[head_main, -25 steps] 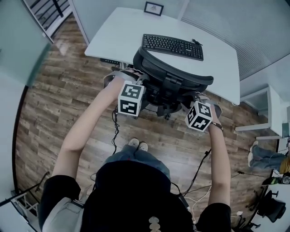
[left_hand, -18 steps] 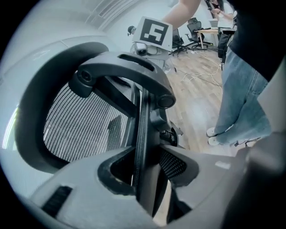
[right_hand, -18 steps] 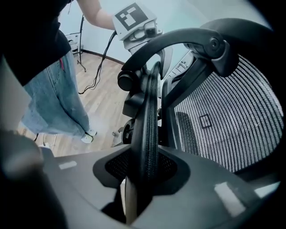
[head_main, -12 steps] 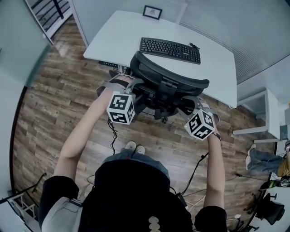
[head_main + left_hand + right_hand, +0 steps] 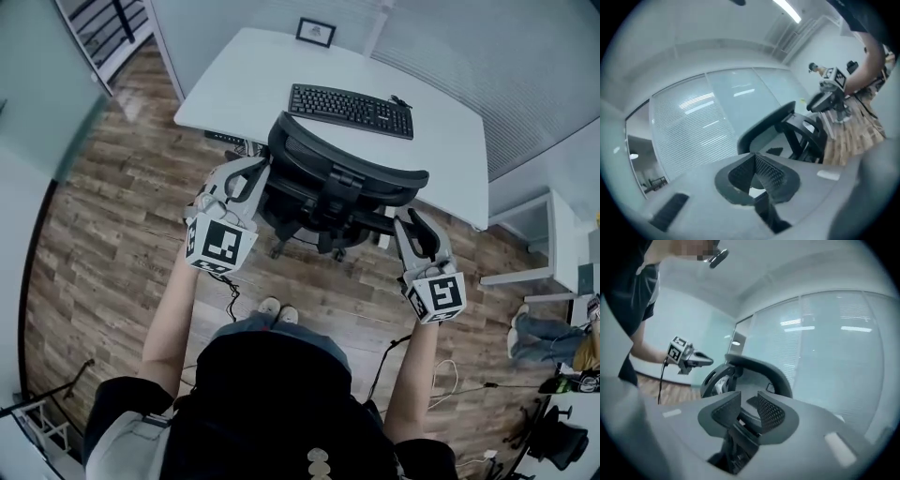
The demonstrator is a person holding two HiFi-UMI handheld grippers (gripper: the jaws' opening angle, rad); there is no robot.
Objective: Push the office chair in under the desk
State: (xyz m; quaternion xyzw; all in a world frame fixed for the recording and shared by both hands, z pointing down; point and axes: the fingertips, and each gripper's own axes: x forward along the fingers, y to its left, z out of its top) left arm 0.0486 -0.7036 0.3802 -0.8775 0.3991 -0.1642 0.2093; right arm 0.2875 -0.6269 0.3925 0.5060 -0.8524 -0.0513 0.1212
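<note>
Jaws of the left gripper (image 5: 754, 169) have just snapped together, their ribbed pads meeting with nothing between them; those of the right gripper (image 5: 747, 411) have just been closing but stand apart, also around nothing. Seen from the head view, the left gripper (image 5: 253, 169) is held up just left of the office chair (image 5: 342, 183), and the right gripper (image 5: 407, 221) just right of it, each pointing away from the person toward the desk (image 5: 253, 80). Neither gripper view shows its pads touching the chair, which stands a little beyond them in both (image 5: 787, 124) (image 5: 761, 369). The chair's curved black backrest lies along the near edge of the white desk, directly nearer than the black keyboard (image 5: 352, 105), and its base and castors show on the wood floor (image 5: 112, 216) just on the near side of that edge. How far the seat reaches under the desktop cannot be told. A small framed picture (image 5: 317, 31) stands at the desk's far edge. Another person's legs (image 5: 536, 330) show at the far right
</note>
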